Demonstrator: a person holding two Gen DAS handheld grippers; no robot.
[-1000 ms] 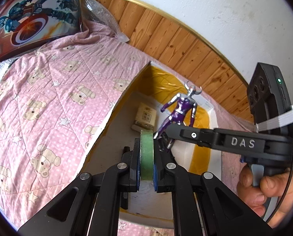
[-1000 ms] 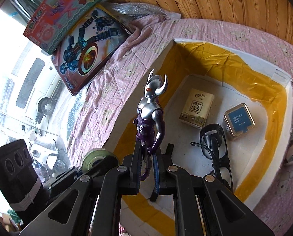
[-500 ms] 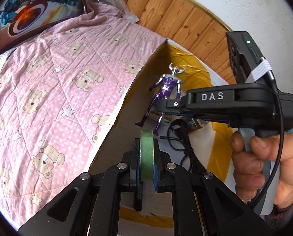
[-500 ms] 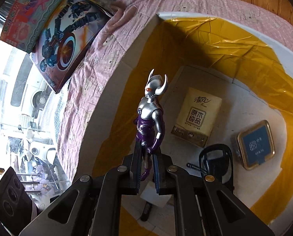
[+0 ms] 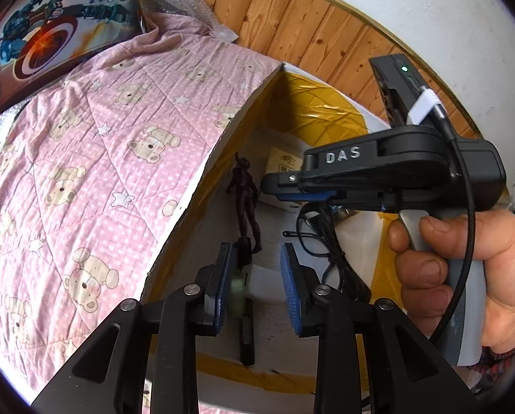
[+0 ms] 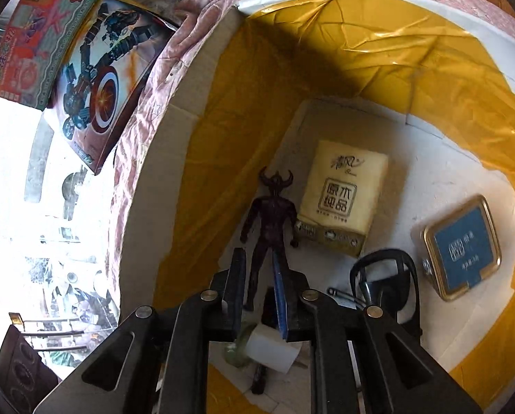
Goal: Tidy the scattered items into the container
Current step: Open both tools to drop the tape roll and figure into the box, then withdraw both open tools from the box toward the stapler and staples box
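Both grippers point down into a big white box (image 6: 143, 207) with yellow tape inside. The box sits on a bed with a pink teddy-bear blanket (image 5: 85, 172).

The left gripper (image 5: 255, 288) is opening its jaws, and they stand wide apart. A blurry green roll of tape (image 5: 238, 284) shows just inside the left pad, and it does not look squeezed. A white block (image 5: 262, 281) lies below the gap.

The right gripper (image 6: 259, 291) is opening too, but its jaws are only a little apart. The toy figure (image 6: 273, 214) lies on the box floor by the yellow wall, with its legs between the jaws. The pads do not seem to press on it.

A pack of tissues (image 6: 342, 195) lies right beside the toy. Black glasses (image 6: 385, 276) and a small blue tin (image 6: 463, 246) lie farther right. A hand (image 5: 464, 265) holds the right gripper's handle. A toy box with a shield picture (image 5: 43, 34) leans at the far end of the bed.
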